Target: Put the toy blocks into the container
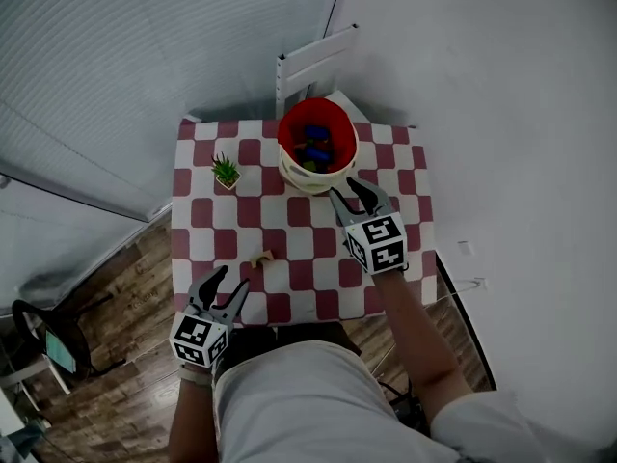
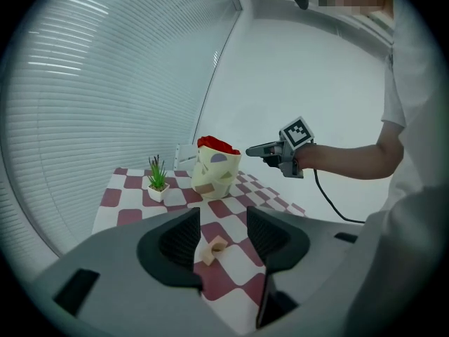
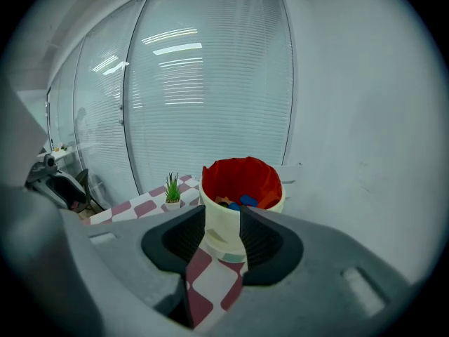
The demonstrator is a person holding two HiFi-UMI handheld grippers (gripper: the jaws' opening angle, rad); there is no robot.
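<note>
Our left gripper [image 1: 231, 281], jaws spread and empty, hovers near a small beige arched wooden block [image 1: 261, 257] on the red-and-white checked tablecloth [image 1: 207, 230]. Our right gripper [image 1: 347, 189], likewise spread, hangs beside the cream, red-lined bucket [image 1: 287, 174] of coloured blocks [image 1: 313, 150].

Table [image 1: 207, 241]: red-and-white check.
Container [image 2: 214, 177]: cream outside with pale lilac and tan shapes; red inside.
Blocks [image 1: 314, 150] in it: blue, green, orange.
1 block [image 1: 261, 258] on the check: beige.
Plant [image 1: 226, 169]: green, white pot.
Fingers [image 2: 179, 239]: dark grey; housings lighter grey.
Marker cubes [image 1: 378, 240]: black squares on white.
Floor [image 1: 125, 374]: brown wood grain.
Chair [image 1: 313, 61]: white.
Blinds [image 1: 116, 66]: pale grey, fine parallel lines.
</note>
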